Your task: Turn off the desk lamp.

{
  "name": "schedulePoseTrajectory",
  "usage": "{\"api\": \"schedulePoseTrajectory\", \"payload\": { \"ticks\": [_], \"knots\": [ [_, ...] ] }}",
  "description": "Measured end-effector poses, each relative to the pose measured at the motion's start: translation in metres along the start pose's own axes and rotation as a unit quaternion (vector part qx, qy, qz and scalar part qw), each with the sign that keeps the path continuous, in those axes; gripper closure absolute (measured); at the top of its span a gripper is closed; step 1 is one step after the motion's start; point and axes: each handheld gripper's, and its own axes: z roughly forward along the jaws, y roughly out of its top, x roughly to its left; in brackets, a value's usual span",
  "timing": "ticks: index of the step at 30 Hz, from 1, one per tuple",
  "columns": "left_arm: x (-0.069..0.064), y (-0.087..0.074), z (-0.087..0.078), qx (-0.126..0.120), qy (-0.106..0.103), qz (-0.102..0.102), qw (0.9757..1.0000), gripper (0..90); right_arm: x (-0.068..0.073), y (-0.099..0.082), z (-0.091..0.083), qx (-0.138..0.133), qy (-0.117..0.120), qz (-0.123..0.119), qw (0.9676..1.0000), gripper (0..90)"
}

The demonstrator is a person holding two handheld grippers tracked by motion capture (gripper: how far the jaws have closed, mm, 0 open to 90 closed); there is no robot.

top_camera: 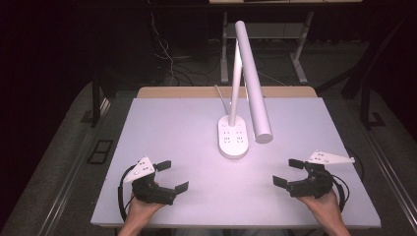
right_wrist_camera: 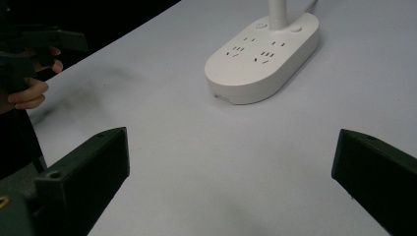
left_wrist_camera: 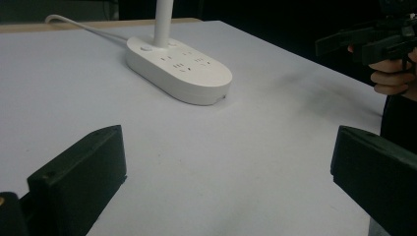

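Desk lamp [top_camera: 233, 132] stood mid-table, its oval socket base toward 12 o'clock from both hands, head hanging just right of the base. Left gripper [top_camera: 173, 175] at 7 o'clock, right gripper [top_camera: 289, 172] at 5; both jaws spread wide, holding nothing. Likely an approach: advance level and slowly, minding the overhanging head.

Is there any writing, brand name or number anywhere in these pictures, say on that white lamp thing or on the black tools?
No readable text in any picture.
Lamp base: socket slots and two round buttons; no lettering can be made out.
Lamp head: plain white.
Left gripper and right gripper: black, no label seen; their grey plates bear small dots, not characters.
Table: unmarked.
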Motion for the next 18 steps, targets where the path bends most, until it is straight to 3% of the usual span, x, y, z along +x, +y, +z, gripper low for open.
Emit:
{"api": "schedulePoseTrajectory", "payload": {
  "ticks": [18],
  "knots": [
    [-0.0014,-0.0010,0.0032,0.010,-0.003,0.004,0.9999,0.0,-0.0005,-0.0002,-0.0018,0.019,0.003,-0.002,0.9998,1.0]
  ]
}}
